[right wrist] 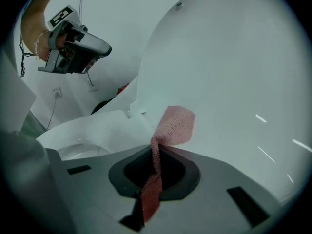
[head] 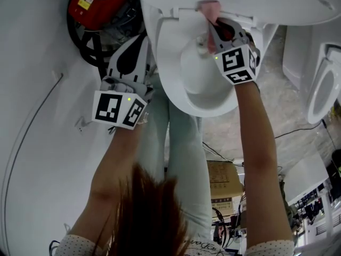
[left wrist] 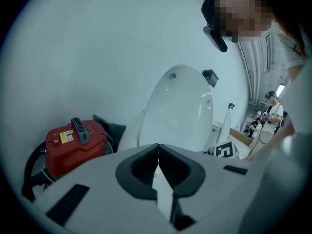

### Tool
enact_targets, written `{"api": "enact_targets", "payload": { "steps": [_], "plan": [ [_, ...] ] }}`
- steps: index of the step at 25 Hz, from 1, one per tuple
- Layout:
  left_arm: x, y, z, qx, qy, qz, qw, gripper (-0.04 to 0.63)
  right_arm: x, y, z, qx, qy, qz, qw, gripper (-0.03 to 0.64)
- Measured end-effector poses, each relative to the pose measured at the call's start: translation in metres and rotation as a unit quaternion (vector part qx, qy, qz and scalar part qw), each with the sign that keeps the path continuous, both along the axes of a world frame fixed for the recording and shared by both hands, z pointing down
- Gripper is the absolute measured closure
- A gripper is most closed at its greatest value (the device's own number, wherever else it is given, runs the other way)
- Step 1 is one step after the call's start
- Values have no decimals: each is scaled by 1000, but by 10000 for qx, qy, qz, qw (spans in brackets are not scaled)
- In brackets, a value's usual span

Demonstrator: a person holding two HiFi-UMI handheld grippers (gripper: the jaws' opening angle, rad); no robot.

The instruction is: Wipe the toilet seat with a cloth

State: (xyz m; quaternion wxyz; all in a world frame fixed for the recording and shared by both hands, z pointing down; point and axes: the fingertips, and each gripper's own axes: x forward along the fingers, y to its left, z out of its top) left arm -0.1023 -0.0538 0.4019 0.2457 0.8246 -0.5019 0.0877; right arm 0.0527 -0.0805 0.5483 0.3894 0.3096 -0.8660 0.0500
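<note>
Toilet lid (right wrist: 234,82) behind cloth (right wrist: 175,126) in right claw (right wrist: 156,150)

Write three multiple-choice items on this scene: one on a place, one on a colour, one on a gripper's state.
1. Where is the red machine?
A. beside the toilet, on the person's left
B. in the bowl
C. on the seat
2. What colour is the cloth?
A. blue
B. pink
C. green
3. How is the left gripper?
A. wide open
B. shut on the cloth
C. shut, empty
1 A, it stands left of the toilet; 2 B, the right gripper pinches pink fabric; 3 C, its jaws meet with nothing between.
</note>
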Motion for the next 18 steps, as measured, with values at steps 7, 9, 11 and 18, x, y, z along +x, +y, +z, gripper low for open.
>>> {"api": "enact_targets", "payload": {
  "steps": [7, 9, 11, 18],
  "plan": [
    [8, 5, -1, -9, 14, 18, 10000, 591, 33, -2, -4, 70, 2, 193, 9998, 589],
    [10, 6, 0, -17, 0, 12, 10000, 591, 43, -2, -3, 95, -5, 261, 9996, 589],
    [12, 6, 1, -23, -9, 14, 10000, 591, 51, -3, -2, 121, 1, 316, 9994, 589],
    [23, 10, 1, -22, -9, 20, 10000, 591, 85, -2, -1, 109, -90, 804, 9967, 590]
  ]
}}
